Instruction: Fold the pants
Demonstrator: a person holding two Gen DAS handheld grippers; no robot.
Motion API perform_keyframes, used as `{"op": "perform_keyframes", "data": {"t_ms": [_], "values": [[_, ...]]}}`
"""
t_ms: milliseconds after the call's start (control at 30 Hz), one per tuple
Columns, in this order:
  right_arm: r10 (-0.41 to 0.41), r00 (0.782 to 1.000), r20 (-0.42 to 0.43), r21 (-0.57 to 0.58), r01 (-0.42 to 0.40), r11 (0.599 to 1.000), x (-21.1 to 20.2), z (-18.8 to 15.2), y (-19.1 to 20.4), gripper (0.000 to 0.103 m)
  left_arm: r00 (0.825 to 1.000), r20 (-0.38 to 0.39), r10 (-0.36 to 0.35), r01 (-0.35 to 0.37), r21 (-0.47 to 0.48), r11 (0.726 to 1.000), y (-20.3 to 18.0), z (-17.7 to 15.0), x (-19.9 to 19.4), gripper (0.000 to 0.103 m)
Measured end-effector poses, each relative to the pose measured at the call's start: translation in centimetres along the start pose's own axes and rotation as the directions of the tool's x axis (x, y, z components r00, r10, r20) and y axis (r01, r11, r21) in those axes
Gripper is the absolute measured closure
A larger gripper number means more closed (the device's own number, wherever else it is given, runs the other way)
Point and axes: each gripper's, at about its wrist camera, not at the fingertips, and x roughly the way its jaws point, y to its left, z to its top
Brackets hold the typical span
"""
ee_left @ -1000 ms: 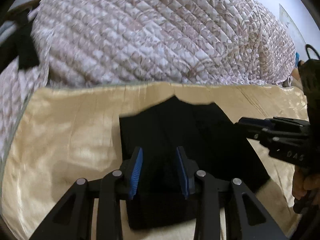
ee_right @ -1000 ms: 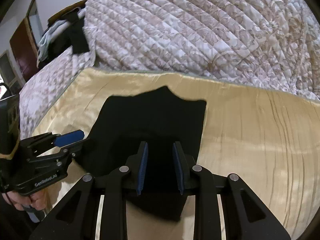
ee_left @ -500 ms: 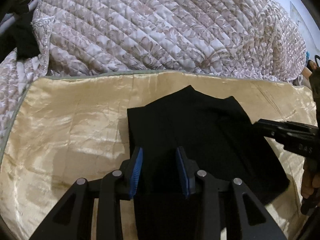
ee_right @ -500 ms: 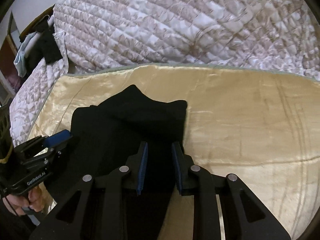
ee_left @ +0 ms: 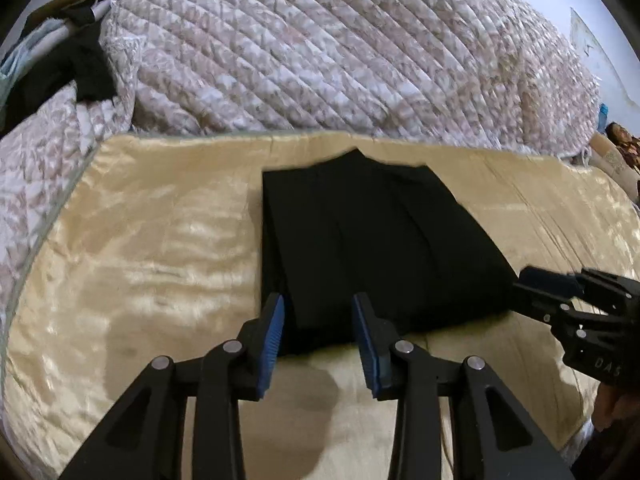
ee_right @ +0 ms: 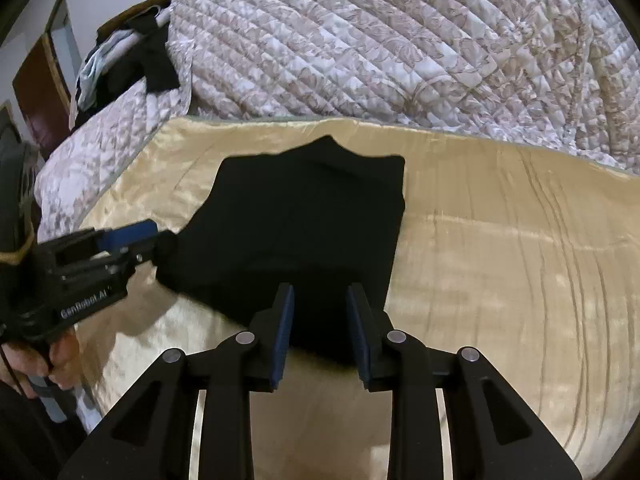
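The black pants (ee_left: pixel 360 240) lie folded into a flat rectangle on the golden satin sheet (ee_left: pixel 140 260). My left gripper (ee_left: pixel 320 308) hovers at the pants' near left corner. Its jaws are opening, and the fabric's near edge shows below the gap, with no pad pressing on it. In the right wrist view the same pants (ee_right: pixel 304 220) spread ahead of my right gripper (ee_right: pixel 320 296), which stands over the near right corner. Its jaws are opening too, over the cloth without pinching it. Each gripper appears in the other's view: the right gripper (ee_left: pixel 532 288) and the left gripper (ee_right: pixel 156 240).
A bulky quilted floral bedspread (ee_left: pixel 320 60) is heaped behind the sheet. Dark and pale clothes (ee_right: pixel 152 60) are piled at the far left by the headboard. A hand (ee_right: pixel 36 364) grips the left tool. Bare golden sheet (ee_right: pixel 500 260) stretches to the right of the pants.
Both grippers have drawn back towards the near edge of the pants. The cloth, which earlier ran on below the fingers, now ends between them and lies flat.
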Motion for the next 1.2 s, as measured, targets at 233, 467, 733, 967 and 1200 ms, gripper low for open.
{"op": "perform_keyframes", "data": {"t_ms": [233,467,733,967,1200], "values": [[0.011,0.997,-0.075,0.03,-0.009,1.0,0.3,-2.5,0.2,0.06,0.997,-0.079,0.009,-0.009,-0.007,1.0,-0.4,-2.5,0.9,0.064],[-0.026,0.998,-0.05,0.019,0.027,0.999,-0.7,-3.6,0.9,0.06,0.997,-0.066,0.032,-0.032,-0.003,0.999,-0.6,-3.0,0.9,0.063],[-0.074,0.994,-0.075,-0.001,0.074,0.997,0.6,-4.1,0.8,0.057,0.996,-0.08,0.05,-0.051,-0.005,0.999,-0.3,-3.3,1.8,0.047],[-0.077,0.994,-0.072,-0.01,0.076,0.997,0.8,-4.2,0.8,0.052,0.996,-0.075,0.055,-0.055,-0.004,0.998,0.0,-3.4,2.0,0.04],[-0.086,0.994,-0.063,-0.033,0.084,0.996,1.1,-4.3,1.1,0.046,0.996,-0.072,0.052,-0.052,-0.008,0.999,0.3,-3.4,2.2,0.031]]}}
